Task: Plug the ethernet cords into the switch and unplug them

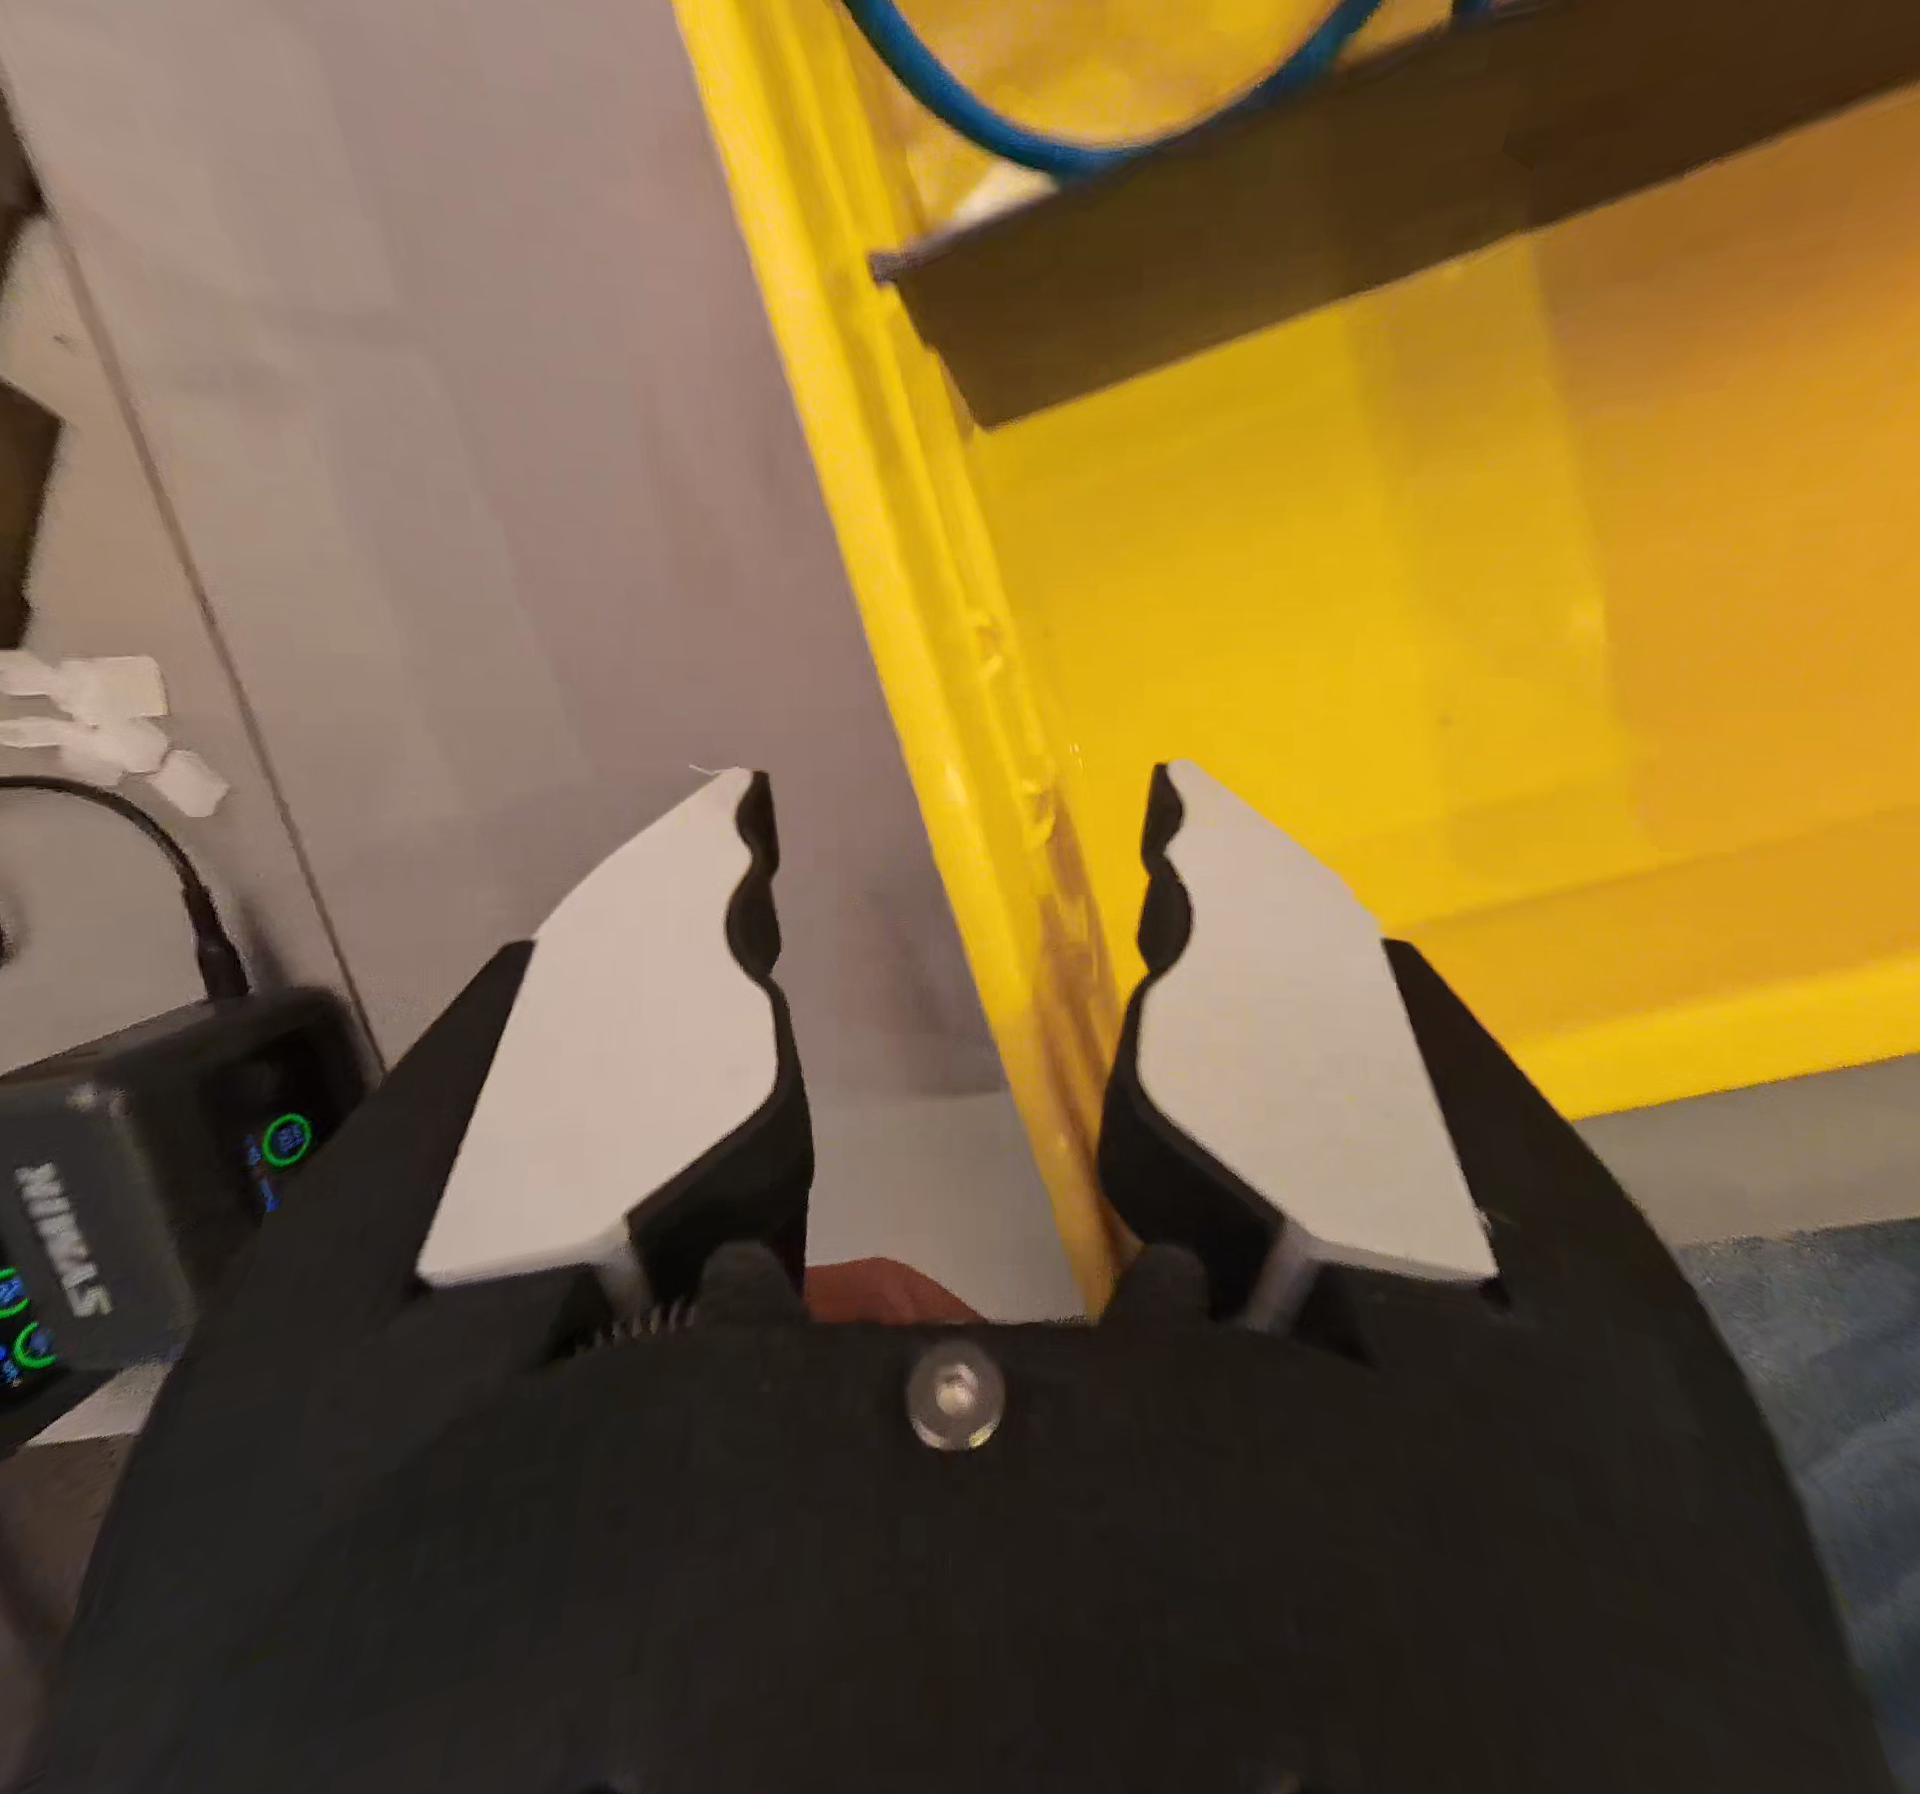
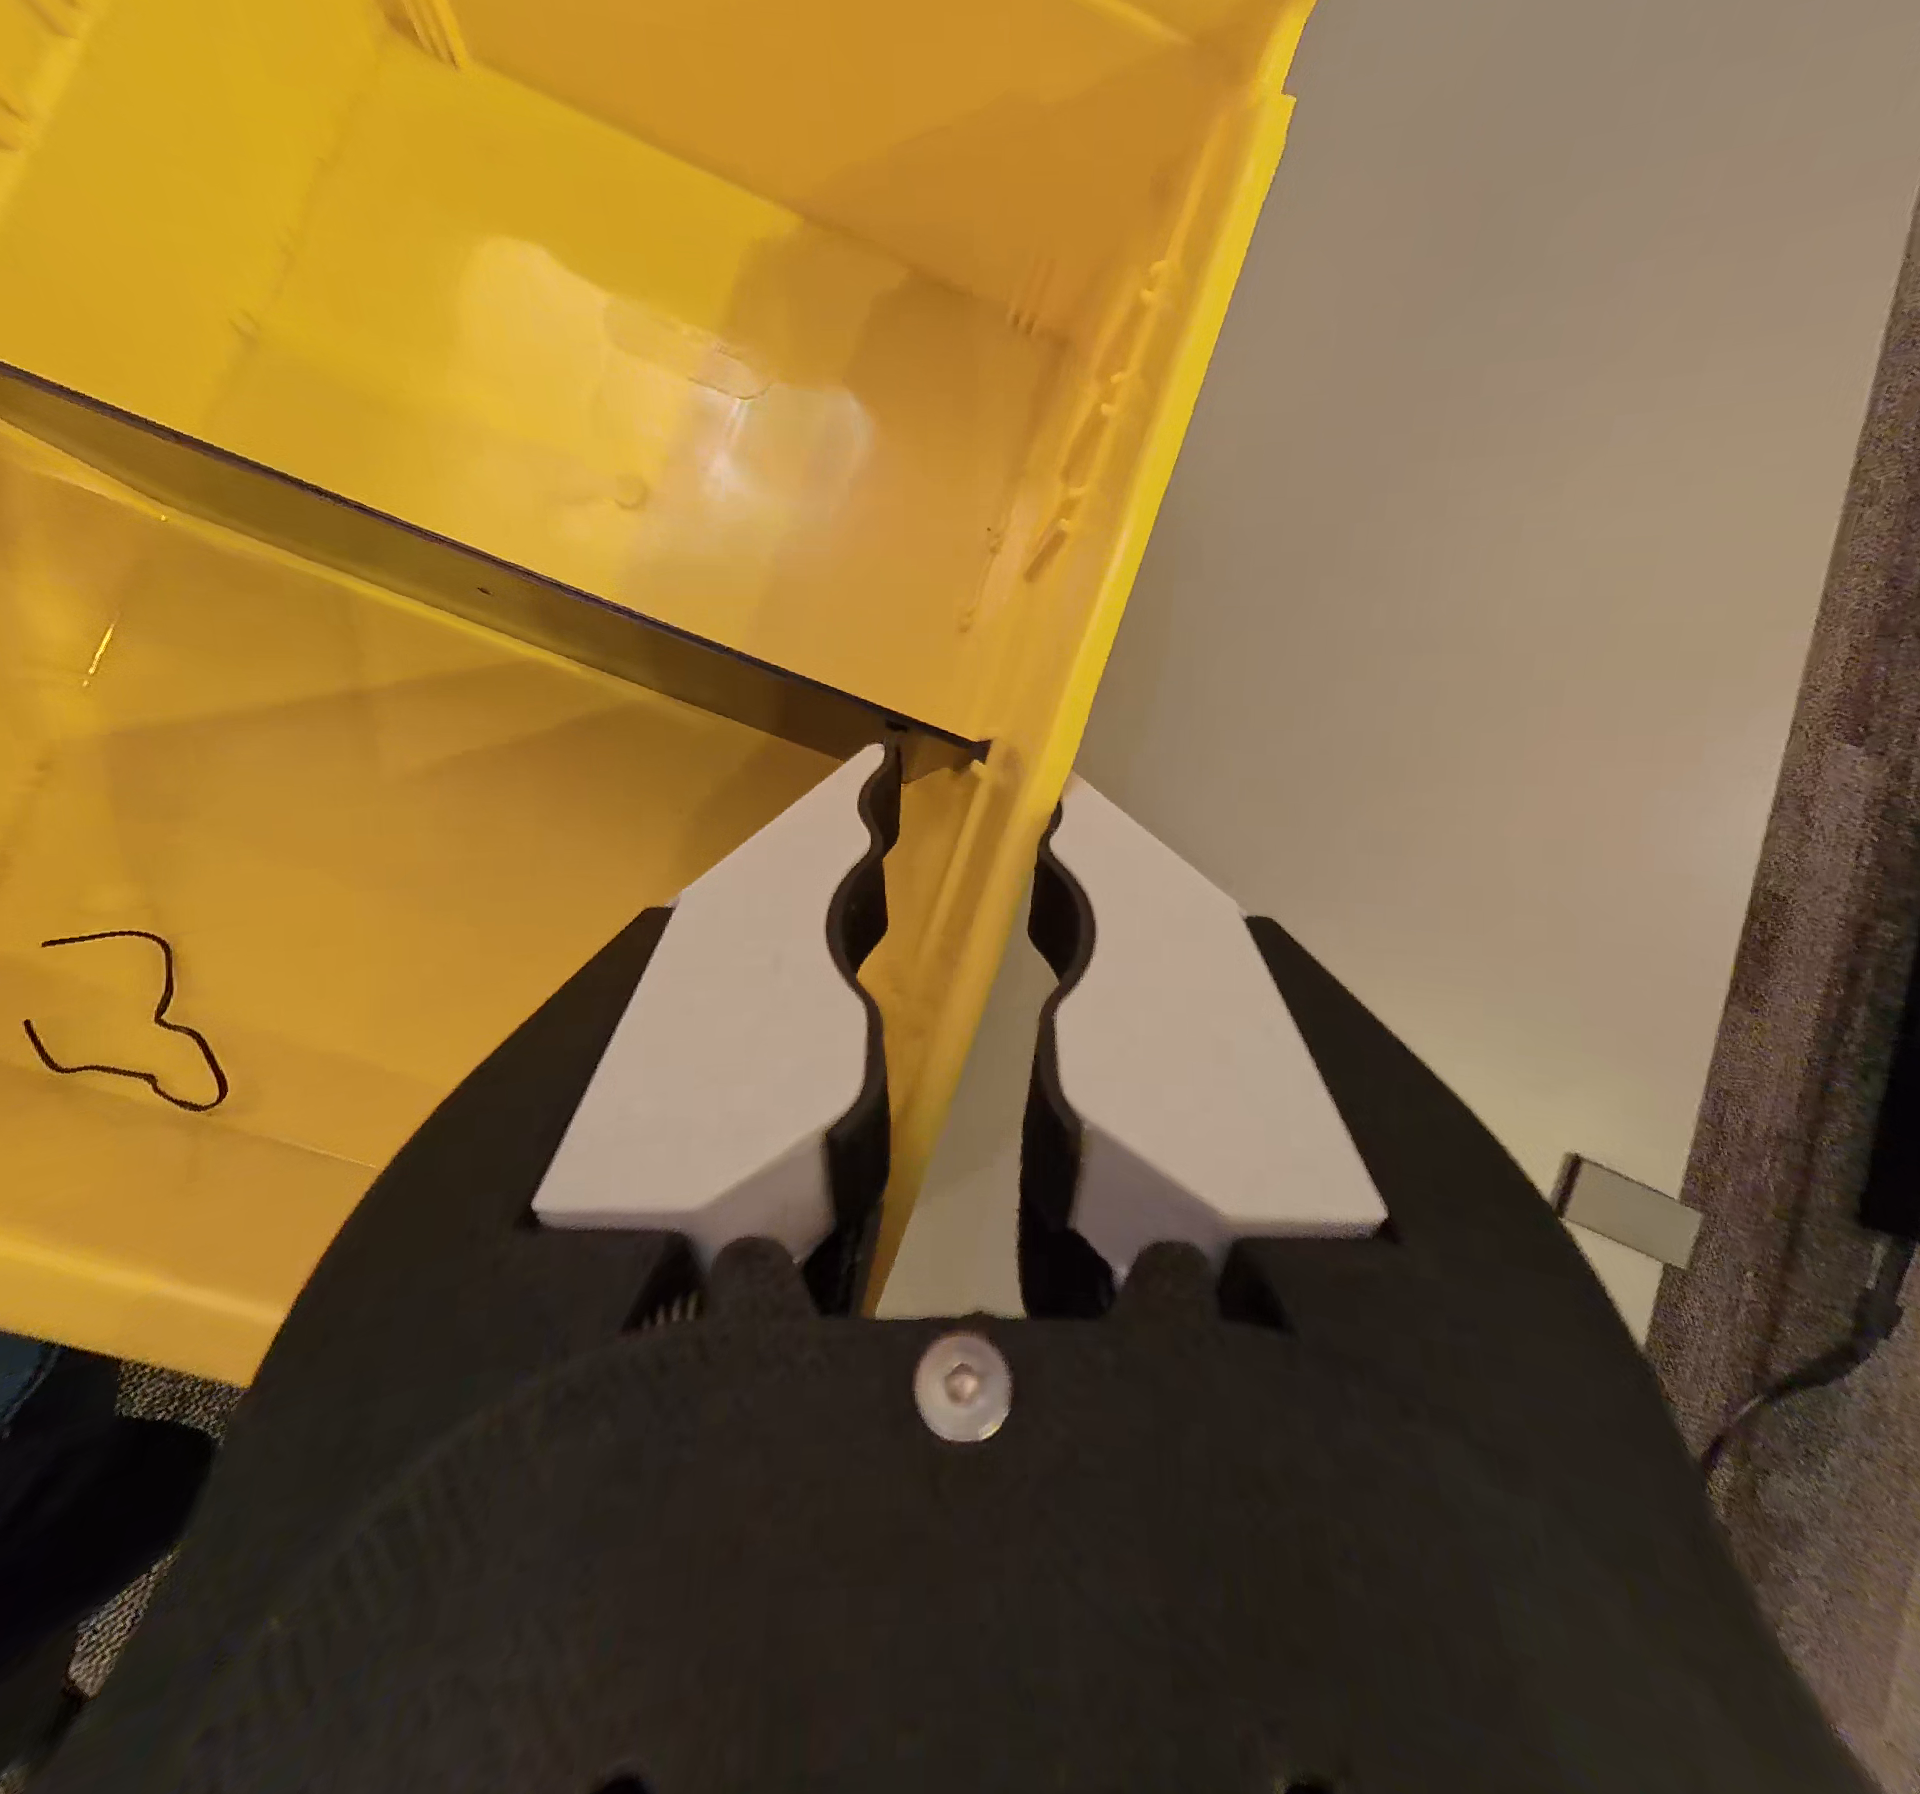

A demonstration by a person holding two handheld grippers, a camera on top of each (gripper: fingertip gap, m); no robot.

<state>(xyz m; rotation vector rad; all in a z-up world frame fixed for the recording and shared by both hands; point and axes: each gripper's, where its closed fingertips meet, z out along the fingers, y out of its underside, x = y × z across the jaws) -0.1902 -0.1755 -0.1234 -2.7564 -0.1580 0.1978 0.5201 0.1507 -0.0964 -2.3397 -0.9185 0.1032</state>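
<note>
Straddling yellow bin (image 2: 1049, 518) wall, right gripper (image 2: 966, 788) nearly closed on it; left gripper (image 1: 961, 788) wide open, empty.

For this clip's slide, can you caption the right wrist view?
Right gripper fingers straddle the side wall of a yellow bin, beside its dark divider.

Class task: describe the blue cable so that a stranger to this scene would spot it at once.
Find the big yellow bin. A dark divider crosses it; the blue cable loops in the compartment beyond that divider. It is the only blue, cord-like thing inside.
</note>
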